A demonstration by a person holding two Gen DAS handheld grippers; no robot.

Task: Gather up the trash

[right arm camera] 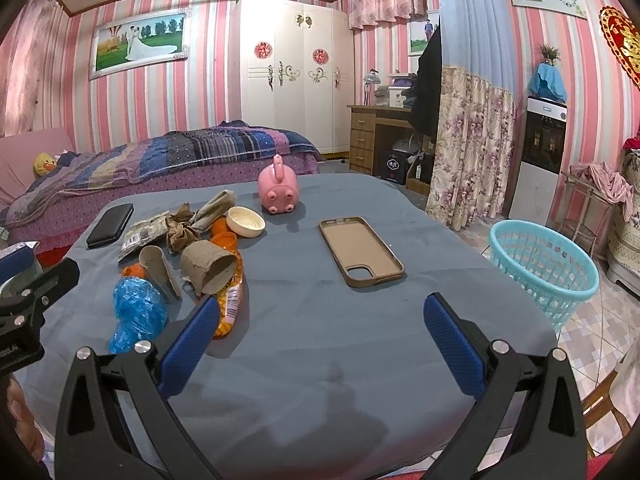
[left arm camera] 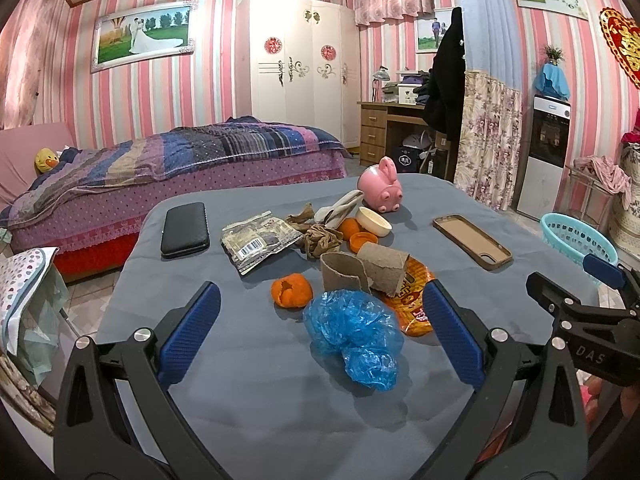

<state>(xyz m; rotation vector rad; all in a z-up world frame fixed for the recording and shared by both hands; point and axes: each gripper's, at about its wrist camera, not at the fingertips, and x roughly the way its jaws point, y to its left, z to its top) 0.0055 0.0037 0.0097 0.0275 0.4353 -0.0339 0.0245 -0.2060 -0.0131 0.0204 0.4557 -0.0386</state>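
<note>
The left gripper is held above the near part of the table covered in grey-blue cloth, its blue-padded jaws spread wide with nothing between them. The right gripper is likewise spread wide and empty, over bare cloth near the table's front edge.

The trash lies in a loose cluster on the table. Nearest the left gripper is a crumpled blue plastic bag. Just behind it lie two torn grey cardboard tubes, resting partly on an orange snack wrapper. A piece of orange peel lies to the left of the bag. Farther back are a crumpled silver foil packet with a barcode, brown crumpled paper, an orange bottle cap and a cream round lid.

Other items on the table: a black rectangular case, a brown phone case lying open side up and a pink plastic pig figure.

A light-blue plastic lattice basket stands on the tiled floor just beside the table's right side.
</note>
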